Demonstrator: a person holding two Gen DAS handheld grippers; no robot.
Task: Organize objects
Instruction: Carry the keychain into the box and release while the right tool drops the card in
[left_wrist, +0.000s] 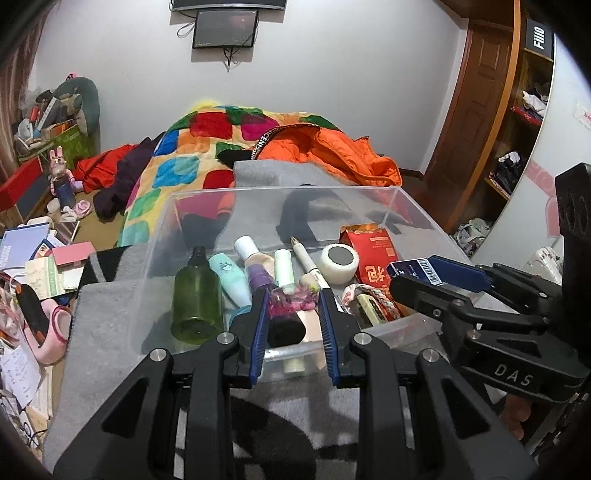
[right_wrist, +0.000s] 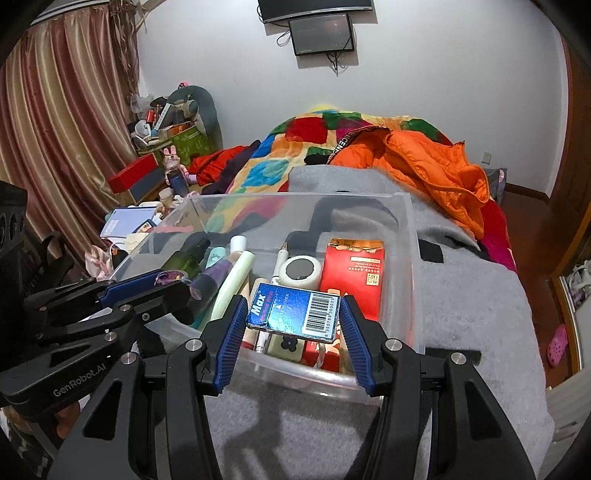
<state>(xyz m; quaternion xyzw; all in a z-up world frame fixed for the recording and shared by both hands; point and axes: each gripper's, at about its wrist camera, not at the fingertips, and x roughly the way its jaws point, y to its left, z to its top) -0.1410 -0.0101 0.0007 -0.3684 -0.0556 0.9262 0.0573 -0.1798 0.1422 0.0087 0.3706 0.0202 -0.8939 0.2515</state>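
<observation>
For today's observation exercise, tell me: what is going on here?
A person is sorting small items into a clear plastic bin that sits on a grey blanket, using a handheld gripper in each hand. The right gripper is shut on a blue box with a barcode, held over the bin's near edge. The left gripper is shut on a dark pink-and-purple item, also over the bin. Bottles, tubes and a red box already lie inside.

A lived-in bedroom is showing here: a patchwork quilt (right_wrist: 295, 147) is sprawling over the bed, striped curtains (right_wrist: 62, 122) are hanging left, a wall screen (right_wrist: 321, 33) is glowing dimly above.
</observation>
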